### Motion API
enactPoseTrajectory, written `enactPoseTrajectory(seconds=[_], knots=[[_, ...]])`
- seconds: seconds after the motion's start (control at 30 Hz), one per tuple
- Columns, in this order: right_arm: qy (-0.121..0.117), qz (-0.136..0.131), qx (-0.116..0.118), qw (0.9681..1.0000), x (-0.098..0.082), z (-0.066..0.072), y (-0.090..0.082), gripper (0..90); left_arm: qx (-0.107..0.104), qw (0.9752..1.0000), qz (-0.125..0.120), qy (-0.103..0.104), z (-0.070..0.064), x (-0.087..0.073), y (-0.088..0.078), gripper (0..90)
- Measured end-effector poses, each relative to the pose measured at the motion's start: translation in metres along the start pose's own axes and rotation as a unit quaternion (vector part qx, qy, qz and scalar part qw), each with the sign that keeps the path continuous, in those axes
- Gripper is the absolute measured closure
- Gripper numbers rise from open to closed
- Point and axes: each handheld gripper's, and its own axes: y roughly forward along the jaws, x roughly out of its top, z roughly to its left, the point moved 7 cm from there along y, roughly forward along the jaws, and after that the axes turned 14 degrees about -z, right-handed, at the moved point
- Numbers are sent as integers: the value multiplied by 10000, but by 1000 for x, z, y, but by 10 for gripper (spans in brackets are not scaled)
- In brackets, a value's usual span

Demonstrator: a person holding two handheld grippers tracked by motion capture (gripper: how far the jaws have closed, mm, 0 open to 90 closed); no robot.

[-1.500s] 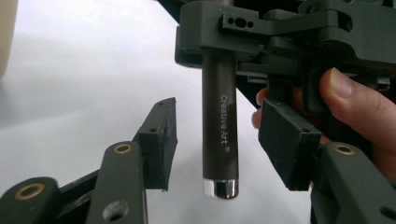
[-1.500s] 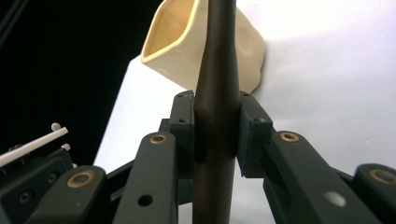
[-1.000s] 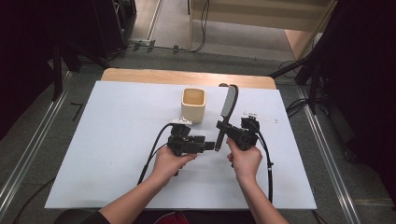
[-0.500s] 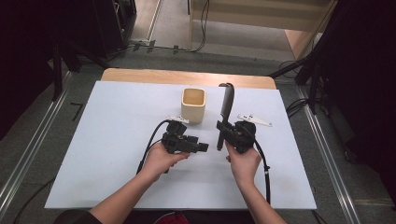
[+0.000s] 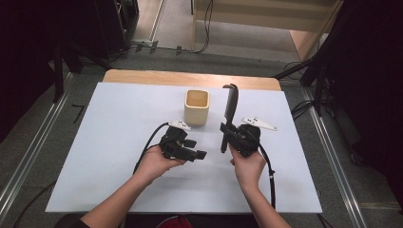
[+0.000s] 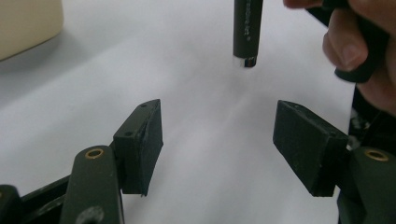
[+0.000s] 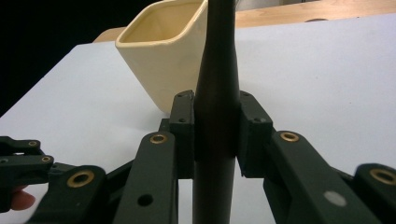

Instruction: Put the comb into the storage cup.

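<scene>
Since a second ago the left gripper (image 5: 202,155) has drawn back from the black comb (image 5: 230,107), its empty jaws just opening, while the right gripper (image 5: 223,129) clamps the comb's handle upright beside the cream cup (image 5: 196,107) toward the table's (image 5: 95,142) far edge.

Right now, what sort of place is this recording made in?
Probably a lab or studio recording bay: a white-covered table on grey carpet, metal floor rails either side, cables trailing behind, dark surroundings.

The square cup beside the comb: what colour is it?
Pale cream-yellow cup, inside and out; the right gripper view shows it best.
</scene>
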Motion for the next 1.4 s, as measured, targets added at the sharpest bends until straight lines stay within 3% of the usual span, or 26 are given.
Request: enactPoseTrajectory(seconds=[0.33,1.07,1.4], knots=[[-67,-89,27,9999,0,3,-1,700,192,9996,107,184,6,-9,-22,344],[-132,-232,175,9995,2,13,-1,700,403,9985,-55,367,18,-30,-63,344],[-150,-192,329,9992,4,22,4,700,590,9979,-139,246,25,-42,-87,344]])
